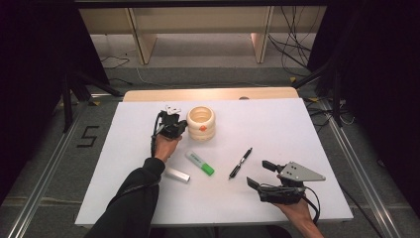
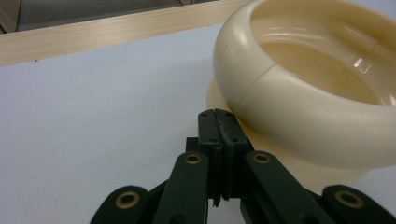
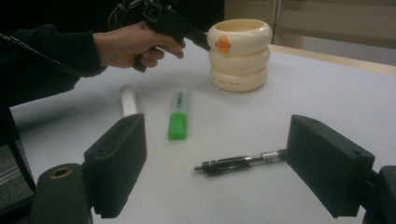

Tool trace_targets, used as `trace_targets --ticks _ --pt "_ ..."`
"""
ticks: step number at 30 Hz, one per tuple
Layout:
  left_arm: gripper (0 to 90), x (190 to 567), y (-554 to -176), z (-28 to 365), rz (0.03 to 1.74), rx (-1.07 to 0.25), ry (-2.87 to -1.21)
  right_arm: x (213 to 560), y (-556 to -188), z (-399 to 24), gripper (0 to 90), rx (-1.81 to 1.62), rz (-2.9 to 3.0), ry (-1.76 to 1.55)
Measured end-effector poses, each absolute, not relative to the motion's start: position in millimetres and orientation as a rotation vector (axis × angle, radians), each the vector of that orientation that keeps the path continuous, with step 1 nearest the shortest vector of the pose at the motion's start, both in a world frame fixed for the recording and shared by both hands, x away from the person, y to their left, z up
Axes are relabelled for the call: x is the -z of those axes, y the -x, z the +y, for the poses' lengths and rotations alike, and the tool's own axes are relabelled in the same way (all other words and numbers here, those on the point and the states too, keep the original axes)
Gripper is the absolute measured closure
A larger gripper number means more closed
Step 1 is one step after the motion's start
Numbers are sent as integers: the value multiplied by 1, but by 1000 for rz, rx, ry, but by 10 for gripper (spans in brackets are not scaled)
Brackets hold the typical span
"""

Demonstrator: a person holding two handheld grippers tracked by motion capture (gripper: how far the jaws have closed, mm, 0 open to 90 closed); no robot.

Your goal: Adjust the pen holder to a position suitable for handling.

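Beside ringed holder (image 1: 201, 123): left gripper (image 1: 179, 128) level, jaws pressed together | right gripper (image 1: 258, 174) jaws spread

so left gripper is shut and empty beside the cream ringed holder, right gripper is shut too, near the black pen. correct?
Not quite: the right gripper is open. The right gripper view shows its jaws wide apart with nothing between the pads, the black pen lying on the table beyond them. The rest holds: the left gripper is shut and empty beside the cream ringed holder.
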State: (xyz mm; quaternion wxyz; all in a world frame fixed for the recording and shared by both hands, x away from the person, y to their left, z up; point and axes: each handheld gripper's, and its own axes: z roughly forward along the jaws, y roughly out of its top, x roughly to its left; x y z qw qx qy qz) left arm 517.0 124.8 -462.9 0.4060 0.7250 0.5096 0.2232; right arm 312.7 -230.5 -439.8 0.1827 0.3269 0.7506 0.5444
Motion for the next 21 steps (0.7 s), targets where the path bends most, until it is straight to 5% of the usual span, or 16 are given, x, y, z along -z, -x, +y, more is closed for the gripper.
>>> trace_targets --ticks 21 --pt "888 465 -525 103 1247 -568 -1825 440 -313 -230 214 -1540 2117 -927"
